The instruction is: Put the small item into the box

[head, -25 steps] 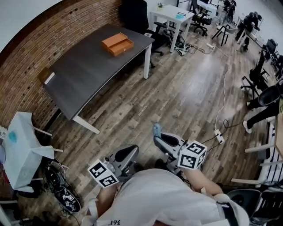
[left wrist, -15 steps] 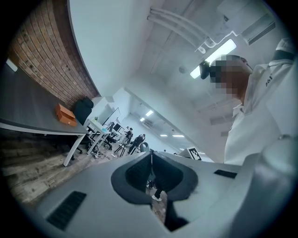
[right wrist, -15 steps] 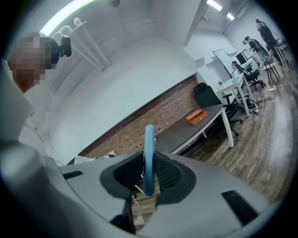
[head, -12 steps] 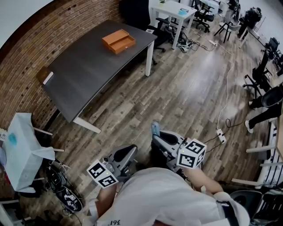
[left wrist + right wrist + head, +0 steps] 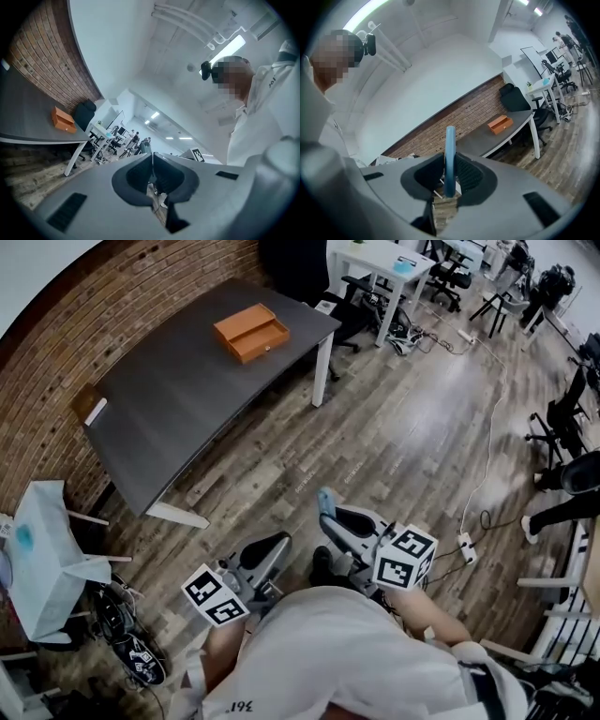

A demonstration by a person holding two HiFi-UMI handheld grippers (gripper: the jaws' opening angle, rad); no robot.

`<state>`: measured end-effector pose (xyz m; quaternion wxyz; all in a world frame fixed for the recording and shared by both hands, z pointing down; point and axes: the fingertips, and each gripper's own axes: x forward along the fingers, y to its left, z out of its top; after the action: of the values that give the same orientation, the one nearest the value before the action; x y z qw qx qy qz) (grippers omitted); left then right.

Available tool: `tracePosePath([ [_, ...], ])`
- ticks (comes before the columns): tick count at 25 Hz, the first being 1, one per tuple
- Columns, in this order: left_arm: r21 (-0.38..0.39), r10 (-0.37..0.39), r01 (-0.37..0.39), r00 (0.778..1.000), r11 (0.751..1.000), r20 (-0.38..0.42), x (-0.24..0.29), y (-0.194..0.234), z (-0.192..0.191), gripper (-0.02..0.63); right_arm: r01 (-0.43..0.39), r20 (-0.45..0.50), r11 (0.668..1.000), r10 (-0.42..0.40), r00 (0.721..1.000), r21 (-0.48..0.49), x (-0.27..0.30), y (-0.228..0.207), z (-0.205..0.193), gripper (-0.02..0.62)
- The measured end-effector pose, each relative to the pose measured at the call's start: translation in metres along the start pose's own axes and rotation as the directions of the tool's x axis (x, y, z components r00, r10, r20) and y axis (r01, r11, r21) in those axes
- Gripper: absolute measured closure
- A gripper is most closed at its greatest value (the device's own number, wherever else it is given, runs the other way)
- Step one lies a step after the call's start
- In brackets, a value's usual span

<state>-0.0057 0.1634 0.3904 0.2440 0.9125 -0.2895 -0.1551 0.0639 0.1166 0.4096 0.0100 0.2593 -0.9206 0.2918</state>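
The right gripper [image 5: 450, 180] pinches the small blue item [image 5: 449, 150] between its fingers and the left gripper [image 5: 152, 171] has its fingers pressed together on nothing, while the open orange box [image 5: 249, 331] sits toward the far corner of the tabletop [image 5: 178, 399], well apart from both, so pickup looks done and carrying and placing are left.

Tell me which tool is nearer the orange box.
Right, narrowly: the right tool, gripping the blue item, reaches further toward the orange box; the left tool sits further back.

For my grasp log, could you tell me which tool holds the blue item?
The right tool, jaws clamped on the blue item; the left tool is shut on nothing.
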Motion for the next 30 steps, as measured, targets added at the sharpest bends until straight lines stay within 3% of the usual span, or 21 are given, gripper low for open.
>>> tracePosePath([
  [9, -0.002, 0.049, -0.049, 0.999, 0.999, 0.015, 0.073, 0.038, 0.009, 0.588, -0.031, -0.046, 1.000, 0.031, 0.998, -0.002, 0.004, -0.075, 0.038, 0.506],
  [16, -0.006, 0.063, -0.063, 0.998, 0.998, 0.000, 0.097, 0.060, 0.015, 0.588, -0.053, -0.053, 0.999, 0.054, 0.997, 0.013, 0.016, -0.096, 0.052, 0.506],
  [25, -0.004, 0.016, -0.016, 1.000, 1.000, -0.020, 0.118, 0.115, 0.042, 0.588, -0.006, -0.046, 1.000, 0.007, 0.999, 0.010, 0.057, -0.131, 0.071, 0.506],
  [30, 0.015, -0.007, 0.008, 1.000, 1.000, -0.025, 0.125, 0.164, 0.082, 0.588, 0.024, -0.028, 1.000, -0.024, 0.999, 0.016, 0.106, -0.154, 0.097, 0.506],
])
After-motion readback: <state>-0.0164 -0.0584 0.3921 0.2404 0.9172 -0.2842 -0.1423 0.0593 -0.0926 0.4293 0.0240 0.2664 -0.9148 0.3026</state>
